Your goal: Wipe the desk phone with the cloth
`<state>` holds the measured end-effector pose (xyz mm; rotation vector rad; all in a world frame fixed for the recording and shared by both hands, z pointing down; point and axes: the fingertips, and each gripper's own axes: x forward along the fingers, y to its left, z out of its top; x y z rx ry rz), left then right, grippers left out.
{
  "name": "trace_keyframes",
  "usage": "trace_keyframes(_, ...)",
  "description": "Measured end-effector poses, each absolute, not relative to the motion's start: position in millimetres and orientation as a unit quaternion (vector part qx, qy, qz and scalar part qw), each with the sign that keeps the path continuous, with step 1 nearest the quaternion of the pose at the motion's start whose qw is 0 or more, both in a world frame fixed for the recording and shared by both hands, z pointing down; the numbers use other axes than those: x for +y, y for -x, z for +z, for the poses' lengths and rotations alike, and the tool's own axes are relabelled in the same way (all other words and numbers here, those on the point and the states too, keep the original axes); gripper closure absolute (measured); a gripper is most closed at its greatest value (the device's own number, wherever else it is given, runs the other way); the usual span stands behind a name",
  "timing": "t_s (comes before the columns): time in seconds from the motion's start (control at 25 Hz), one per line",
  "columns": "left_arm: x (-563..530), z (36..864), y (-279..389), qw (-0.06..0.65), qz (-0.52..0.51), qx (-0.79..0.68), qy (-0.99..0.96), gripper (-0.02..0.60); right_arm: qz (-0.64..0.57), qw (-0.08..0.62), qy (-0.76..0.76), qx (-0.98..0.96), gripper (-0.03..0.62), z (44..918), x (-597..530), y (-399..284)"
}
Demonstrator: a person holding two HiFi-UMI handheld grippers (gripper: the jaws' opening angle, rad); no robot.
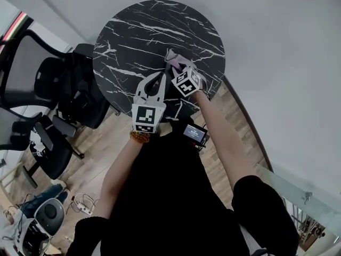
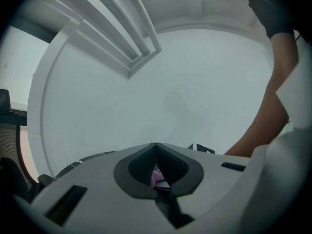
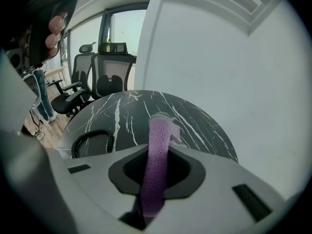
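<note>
A round black marble table [image 1: 160, 31] fills the head view. My right gripper [image 1: 176, 63] is over the table's near side, shut on a purple cloth [image 3: 158, 155] that stands up between its jaws; the cloth [image 1: 175, 57] also shows in the head view. The desk phone's black coiled cord [image 3: 92, 139] and dark body lie on the table at the left of the right gripper view. My left gripper [image 1: 159, 78] hovers just left of the right one, its jaws shut and holding nothing. The left gripper [image 2: 156, 145] points up at a white wall.
Black office chairs [image 1: 58, 89] stand left of the table on the wood floor. A white wall [image 1: 277, 47] curves behind and to the right. A small screen device [image 1: 194, 133] sits by the person's body. A power strip [image 1: 82, 204] lies on the floor.
</note>
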<state>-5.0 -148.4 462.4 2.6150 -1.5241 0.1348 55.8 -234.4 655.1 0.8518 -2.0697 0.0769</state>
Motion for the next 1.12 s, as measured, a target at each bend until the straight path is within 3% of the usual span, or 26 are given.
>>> trace_keyframes(1.12,-155,482,8,0.071,0.063,-0.505,-0.858,0.569,0.020,0.470,-0.307,-0.827,0.533,679,-222,-41)
